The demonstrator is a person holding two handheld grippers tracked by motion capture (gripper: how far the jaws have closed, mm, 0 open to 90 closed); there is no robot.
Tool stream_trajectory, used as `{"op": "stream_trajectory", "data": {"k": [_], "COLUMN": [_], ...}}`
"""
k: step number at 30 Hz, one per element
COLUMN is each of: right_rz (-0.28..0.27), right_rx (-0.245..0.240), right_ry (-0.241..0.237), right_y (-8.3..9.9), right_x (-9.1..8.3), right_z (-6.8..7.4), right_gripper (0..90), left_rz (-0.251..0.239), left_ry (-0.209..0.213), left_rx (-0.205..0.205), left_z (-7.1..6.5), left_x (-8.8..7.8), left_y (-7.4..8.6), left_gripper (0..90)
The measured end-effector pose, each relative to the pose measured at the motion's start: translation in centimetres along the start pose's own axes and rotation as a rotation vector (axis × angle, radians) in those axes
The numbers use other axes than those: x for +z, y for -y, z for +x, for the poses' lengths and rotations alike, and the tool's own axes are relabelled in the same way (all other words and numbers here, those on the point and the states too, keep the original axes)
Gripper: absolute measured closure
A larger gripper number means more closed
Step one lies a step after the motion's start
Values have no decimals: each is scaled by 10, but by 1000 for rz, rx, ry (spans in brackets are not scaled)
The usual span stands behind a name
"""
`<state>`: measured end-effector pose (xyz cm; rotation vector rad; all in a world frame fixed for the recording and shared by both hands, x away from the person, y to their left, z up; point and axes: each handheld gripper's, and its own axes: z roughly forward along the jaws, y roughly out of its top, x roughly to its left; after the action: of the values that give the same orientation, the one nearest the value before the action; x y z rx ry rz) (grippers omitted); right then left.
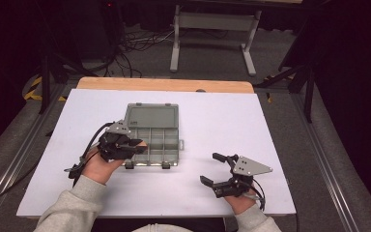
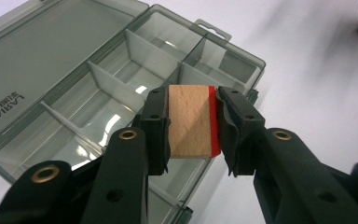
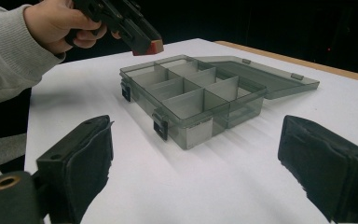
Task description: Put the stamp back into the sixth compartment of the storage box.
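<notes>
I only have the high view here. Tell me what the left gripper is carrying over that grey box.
Observer: The left gripper is shut on a wooden block with one red face, seen in its own view.
Operator: Report where the block sits against the box.
Observer: It hangs above the open compartment box, near one end, not touching it, by the right gripper view.
Operator: Give me the compartments' contents.
Observer: The compartments that show look empty; the lid lies flat open behind them.
Operator: Now the right gripper.
Observer: The right gripper is open with nothing between its jaws, low over the white table.
</notes>
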<state>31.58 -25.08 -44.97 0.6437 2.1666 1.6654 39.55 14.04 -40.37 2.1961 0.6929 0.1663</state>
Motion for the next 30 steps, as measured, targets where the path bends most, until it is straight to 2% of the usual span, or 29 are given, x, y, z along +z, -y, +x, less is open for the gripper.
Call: {"op": "stream_trajectory", "data": {"k": [10, 19, 30], "right_rz": [-3, -6, -8], "right_rx": [2, 3, 3], "right_ry": [0, -3, -4], "right_y": [0, 0, 0], "right_x": [0, -1, -1], "right_z": [0, 0, 0], "right_gripper": [105, 103, 100], "left_rz": [14, 38, 64], "left_ry": [-11, -16, -3], "left_rx": [-26, -30, -52], "left_z": [8, 12, 18], "left_x": [5, 13, 22], "left_y": [1, 4, 11], "left_gripper": [658, 658, 658]}}
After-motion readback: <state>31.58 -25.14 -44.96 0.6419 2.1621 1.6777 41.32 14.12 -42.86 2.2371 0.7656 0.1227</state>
